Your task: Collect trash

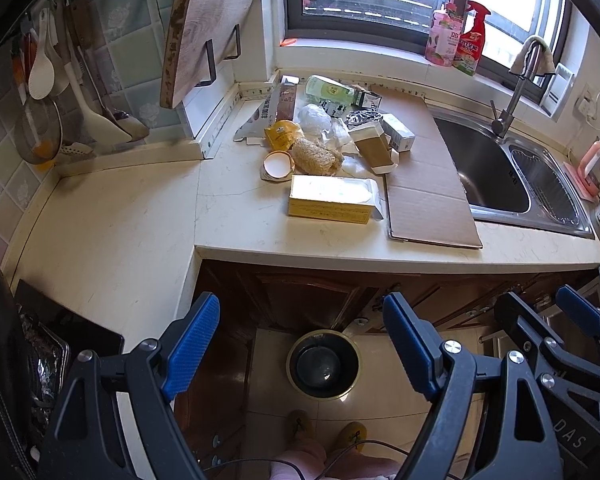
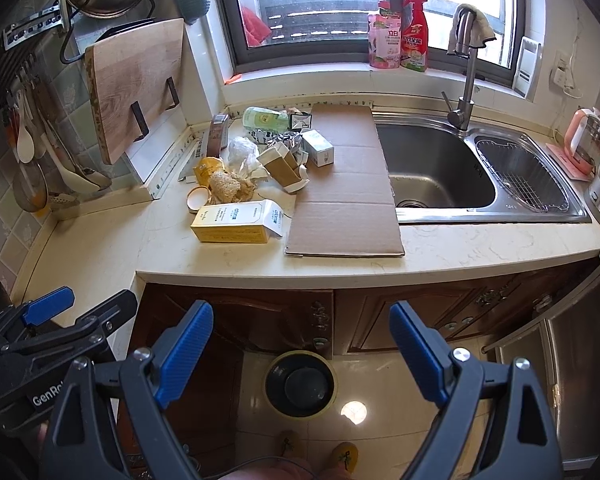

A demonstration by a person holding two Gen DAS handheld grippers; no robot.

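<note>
A pile of trash lies on the cream counter (image 1: 140, 220): a yellow-white carton (image 1: 332, 198) (image 2: 236, 220), an eggshell (image 1: 278, 163) (image 2: 198, 198), a loofah-like scrub (image 1: 314, 156), a brown paper cup (image 1: 374, 148) (image 2: 282, 168), a green bottle (image 1: 332, 90) (image 2: 266, 119), a small white box (image 1: 398, 132), crumpled plastic and a flat cardboard sheet (image 1: 428, 184) (image 2: 348, 184). A black trash bin (image 1: 324, 364) (image 2: 300, 384) stands on the floor below. My left gripper (image 1: 300, 344) and right gripper (image 2: 302, 348) are both open and empty, held over the floor above the bin.
A steel double sink (image 2: 440, 168) with a tap (image 2: 466, 80) lies right of the cardboard. A cutting board (image 2: 136, 84) leans on the left wall, utensils (image 1: 48, 92) hang beside it. Spray bottles (image 2: 400, 32) stand on the windowsill. Wooden cabinet doors (image 2: 260, 312) are below.
</note>
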